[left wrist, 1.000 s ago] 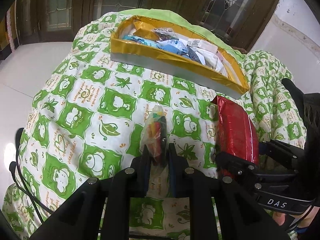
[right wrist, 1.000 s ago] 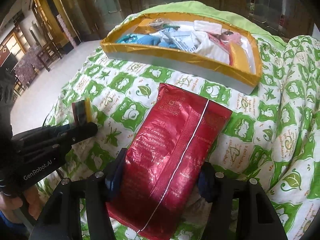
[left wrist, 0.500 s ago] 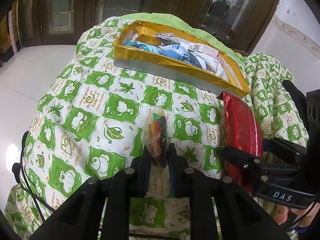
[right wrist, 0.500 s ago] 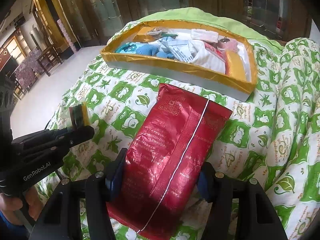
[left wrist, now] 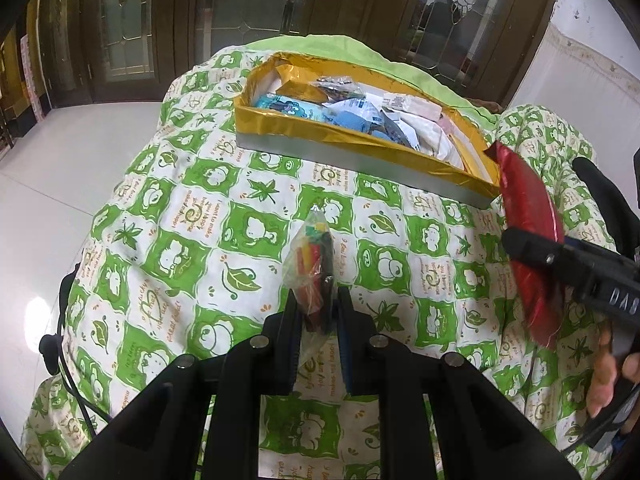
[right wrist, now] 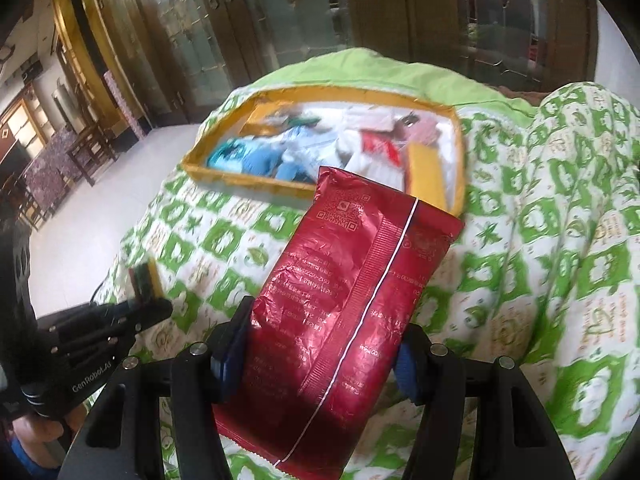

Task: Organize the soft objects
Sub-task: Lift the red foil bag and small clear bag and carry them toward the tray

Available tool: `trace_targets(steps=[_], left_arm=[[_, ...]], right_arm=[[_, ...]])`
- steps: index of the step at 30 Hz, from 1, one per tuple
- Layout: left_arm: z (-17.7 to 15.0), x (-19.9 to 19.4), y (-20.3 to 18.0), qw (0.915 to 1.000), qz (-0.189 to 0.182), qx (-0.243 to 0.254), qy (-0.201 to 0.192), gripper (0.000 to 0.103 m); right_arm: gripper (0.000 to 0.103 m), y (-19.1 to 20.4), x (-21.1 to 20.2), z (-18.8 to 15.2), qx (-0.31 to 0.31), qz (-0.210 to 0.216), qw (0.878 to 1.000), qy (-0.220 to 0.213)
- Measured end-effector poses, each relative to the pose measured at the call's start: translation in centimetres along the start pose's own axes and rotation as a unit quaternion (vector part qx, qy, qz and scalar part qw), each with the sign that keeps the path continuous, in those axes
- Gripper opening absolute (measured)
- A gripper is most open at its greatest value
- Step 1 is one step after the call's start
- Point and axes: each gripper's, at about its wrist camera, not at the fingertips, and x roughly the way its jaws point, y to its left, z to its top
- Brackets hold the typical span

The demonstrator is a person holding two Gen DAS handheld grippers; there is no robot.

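While both packets are carried clear of the quilt, the deciding relation is that the gold-lined tray (left wrist: 360, 142) lies ahead of and beyond both grippers, toward the far side of the bed. Its long axis runs from far left to near right in the left wrist view. The right gripper (right wrist: 320, 354) is judged the nearer: the far edge of its red foil pouch (right wrist: 352, 292) is seen just short of, or overlapping, the tray's near right corner, whereas the left gripper (left wrist: 318, 312) is parted from the tray's near wall by a stretch of bare quilt.

The right gripper is held at a middling width, its blue pads pressed against the two long edges of the red pouch, whose long axis points up and away toward the tray. The left gripper is drawn down narrow upon a small clear plastic packet (left wrist: 310, 268) of coloured strips, which stands upright between the jaws.

Materials are noted as follows. The pouch is crinkled, glossy foil, flat and rectangular, with a white back seam and printed text. The small packet is thin, crumpled film. The tray is a shallow rectangular box, its rim wrapped in shiny gold foil over a grey wall, already holding blue, white and pink soft packets. The quilt (left wrist: 192, 216) is padded cloth, checked in green and white, and yielding underneath.
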Motion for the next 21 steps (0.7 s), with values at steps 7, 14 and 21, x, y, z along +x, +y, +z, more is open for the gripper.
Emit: trace_targets(steps=[7, 14, 21], left_arm=[[0.5, -0.5, -0.1, 1.0000, -0.006, 0.001, -0.006, 0.016], [1.8, -0.5, -0.4, 0.9998, -0.019, 0.007, -0.005, 0.016], [4.3, -0.2, -0.2, 0.9996, -0.016, 0.022, -0.004, 0.016]], right_arm=[[0.065, -2.5, -1.0, 0.9, 0.035, -0.007, 0.999, -0.011], [0.065, -3.5, -1.3, 2.5, 0.041, -0.005, 0.999, -0.009], [0.065, -3.1, -0.5, 5.2, 0.016, -0.007, 1.000, -0.003]])
